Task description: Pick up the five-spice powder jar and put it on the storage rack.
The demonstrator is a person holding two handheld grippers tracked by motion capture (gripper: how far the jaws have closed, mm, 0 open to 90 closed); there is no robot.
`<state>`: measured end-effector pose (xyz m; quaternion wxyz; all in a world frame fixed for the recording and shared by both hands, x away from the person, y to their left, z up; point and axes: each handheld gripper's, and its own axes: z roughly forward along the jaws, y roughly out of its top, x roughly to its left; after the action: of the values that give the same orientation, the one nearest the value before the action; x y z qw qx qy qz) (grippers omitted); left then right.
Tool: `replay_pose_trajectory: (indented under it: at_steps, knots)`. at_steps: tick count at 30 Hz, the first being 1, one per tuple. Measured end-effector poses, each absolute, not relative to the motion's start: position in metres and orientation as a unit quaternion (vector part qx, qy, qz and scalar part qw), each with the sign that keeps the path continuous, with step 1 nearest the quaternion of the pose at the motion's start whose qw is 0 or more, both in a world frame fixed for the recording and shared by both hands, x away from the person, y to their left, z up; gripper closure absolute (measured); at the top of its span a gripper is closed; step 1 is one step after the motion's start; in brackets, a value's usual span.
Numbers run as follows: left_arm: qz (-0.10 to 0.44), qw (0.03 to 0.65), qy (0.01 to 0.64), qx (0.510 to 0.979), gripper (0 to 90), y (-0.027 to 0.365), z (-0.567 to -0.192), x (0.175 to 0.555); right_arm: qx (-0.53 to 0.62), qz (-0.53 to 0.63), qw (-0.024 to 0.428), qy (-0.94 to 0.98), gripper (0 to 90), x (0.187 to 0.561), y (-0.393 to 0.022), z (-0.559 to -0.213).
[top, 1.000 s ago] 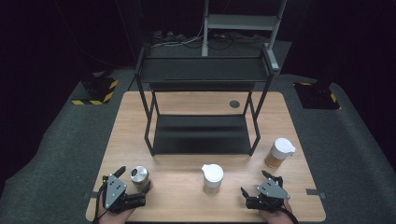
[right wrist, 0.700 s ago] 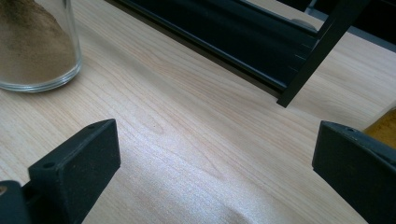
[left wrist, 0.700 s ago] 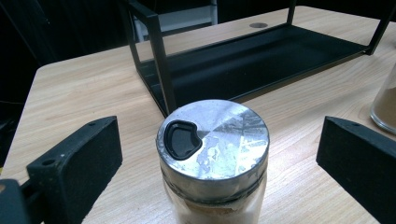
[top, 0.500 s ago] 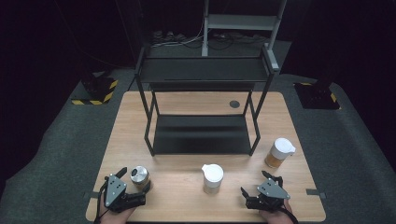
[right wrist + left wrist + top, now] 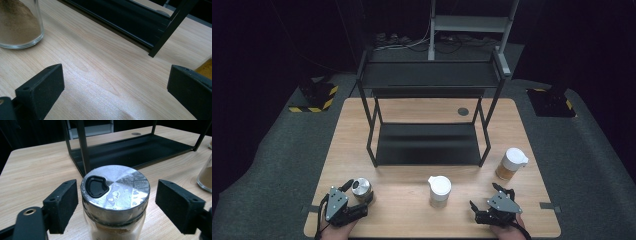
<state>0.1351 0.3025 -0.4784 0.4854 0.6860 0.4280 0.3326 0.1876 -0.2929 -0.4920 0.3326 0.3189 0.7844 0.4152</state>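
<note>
A glass spice jar with a silver metal lid point(image 5: 120, 187) stands near the table's front left corner point(image 5: 361, 187). It holds brown powder. My left gripper point(image 5: 116, 207) point(image 5: 357, 194) has the jar between its jaws. The jaws have just been closing, and a small gap still shows between each black pad point(image 5: 62, 205) and the lid. My right gripper point(image 5: 484, 195) point(image 5: 115, 87) rests open at the front right, with only bare wood between its pads.
A white-lidded jar of brown powder point(image 5: 439, 190) point(image 5: 17, 25) stands at the front centre. Another white-lidded jar point(image 5: 511, 164) stands to the right. A black two-tier metal rack point(image 5: 427, 145) takes up the middle of the wooden table point(image 5: 412, 215).
The left gripper's jaws stand narrower around the metal-lidded jar than before. Both hands and all the jars are where they were.
</note>
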Motion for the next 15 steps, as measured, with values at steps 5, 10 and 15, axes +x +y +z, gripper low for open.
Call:
replay_pose_trajectory:
  at_steps: [5, 10, 15]
  knots:
    - [0.337, 0.487, 0.423, 0.686, 25.1, 0.3003, -0.4807, 0.1353, 0.319, 0.415, 0.333, 0.784, 0.2, 0.1874, -0.2927, -0.4921]
    - [0.347, 0.484, 0.427, 0.681, 31.0, 0.2987, -0.4823, 0.1327, 0.318, 0.413, 0.334, 0.785, 0.2, 0.1873, -0.292, -0.4919]
    - [0.344, 0.488, 0.428, 0.678, 33.4, 0.3007, -0.4827, 0.1331, 0.319, 0.413, 0.334, 0.785, 0.2, 0.1874, -0.2919, -0.4919]
